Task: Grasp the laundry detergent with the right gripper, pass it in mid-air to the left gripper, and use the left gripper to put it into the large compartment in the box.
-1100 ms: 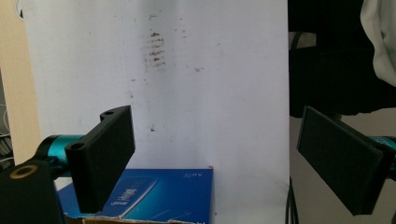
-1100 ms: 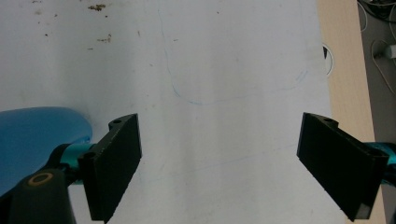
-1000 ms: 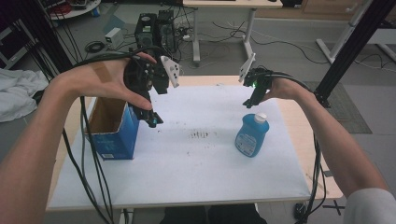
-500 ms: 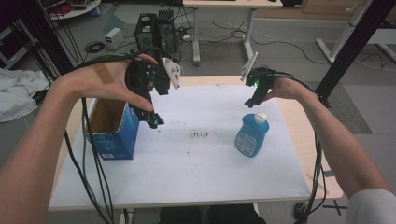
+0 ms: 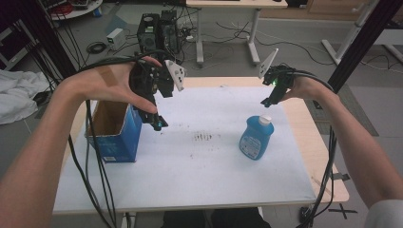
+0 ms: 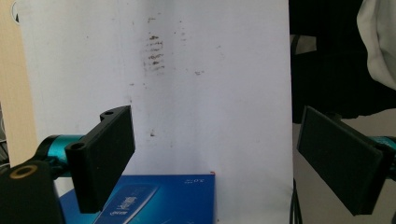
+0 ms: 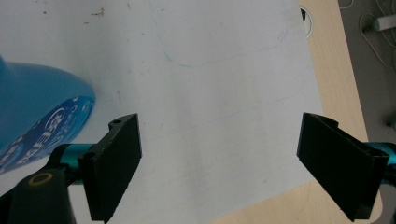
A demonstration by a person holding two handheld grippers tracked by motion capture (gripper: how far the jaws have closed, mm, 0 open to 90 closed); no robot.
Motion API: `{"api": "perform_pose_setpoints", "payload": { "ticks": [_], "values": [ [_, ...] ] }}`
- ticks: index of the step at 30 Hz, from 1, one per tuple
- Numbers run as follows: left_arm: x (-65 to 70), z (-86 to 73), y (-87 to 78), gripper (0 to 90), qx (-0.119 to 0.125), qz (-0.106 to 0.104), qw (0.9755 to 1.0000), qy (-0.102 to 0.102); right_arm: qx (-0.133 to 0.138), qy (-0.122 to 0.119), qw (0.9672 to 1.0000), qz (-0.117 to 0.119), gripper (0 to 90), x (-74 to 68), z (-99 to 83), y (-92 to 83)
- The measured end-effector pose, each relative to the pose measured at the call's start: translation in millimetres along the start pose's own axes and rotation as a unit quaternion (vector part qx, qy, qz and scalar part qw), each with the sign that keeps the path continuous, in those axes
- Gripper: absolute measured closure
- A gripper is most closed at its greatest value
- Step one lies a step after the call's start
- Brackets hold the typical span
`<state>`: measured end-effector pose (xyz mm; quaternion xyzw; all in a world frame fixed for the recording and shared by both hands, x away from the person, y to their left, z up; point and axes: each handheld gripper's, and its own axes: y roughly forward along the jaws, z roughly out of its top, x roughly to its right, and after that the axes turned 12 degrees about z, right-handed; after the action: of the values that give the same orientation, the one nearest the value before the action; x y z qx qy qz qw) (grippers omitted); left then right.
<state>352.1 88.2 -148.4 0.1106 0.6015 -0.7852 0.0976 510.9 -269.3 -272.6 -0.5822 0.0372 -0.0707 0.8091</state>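
Table (image 5: 328, 156) holds one box (image 5: 114, 130), one bottle (image 5: 256, 137); both grippers' fingers (image 6: 105, 158) spread, empty.

A wide bare stretch of the white sheet (image 5: 199, 156) is being left free between the box (image 5: 114, 128) and the bottle (image 5: 256, 138). The left edge is being blocked by the open box, the right side by the upright bottle, with both well apart.

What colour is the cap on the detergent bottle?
White, on a blue detergent bottle; the cap shows best in the high view.
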Motion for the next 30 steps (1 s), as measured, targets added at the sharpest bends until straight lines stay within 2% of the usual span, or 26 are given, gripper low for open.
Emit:
{"api": "perform_pose_setpoints", "payload": {
  "ticks": [5,12,16,22,25,26,30],
  "values": [
    [1.1,0.1,2.7,11.4,0.002,-0.003,1.0000,0.001,0.007,-0.001,1.0000,0.000,13.0,-6.4,-5.3,-10.9],
    [2.2,0.5,3.0,11.4,0.004,-0.004,1.0000,0.000,-0.024,-0.006,0.9997,-0.008,13.0,-18.9,-12.0,-16.3],
    [3.3,1.1,2.6,11.4,0.005,-0.006,1.0000,0.003,-0.018,-0.001,0.9998,-0.008,13.0,-23.7,-15.8,-23.2],
    [4.1,1.4,2.4,11.4,0.005,-0.005,1.0000,0.003,-0.031,-0.001,0.9995,-0.012,13.0,-33.2,-20.2,-27.5],
    [5.1,1.8,2.5,11.4,0.009,-0.005,0.9999,0.003,-0.031,-0.001,0.9995,-0.012,13.0,-33.2,-20.2,-27.5],
    [5.8,2.0,2.7,11.4,0.010,-0.006,0.9999,0.003,-0.047,-0.007,0.9988,-0.014,13.0,-44.0,-20.4,-28.6],
    [6.5,2.2,3.5,11.4,0.011,-0.007,0.9999,0.007,-0.057,-0.012,0.9983,-0.012,13.0,-53.9,-22.0,-28.7]
  ]
}}
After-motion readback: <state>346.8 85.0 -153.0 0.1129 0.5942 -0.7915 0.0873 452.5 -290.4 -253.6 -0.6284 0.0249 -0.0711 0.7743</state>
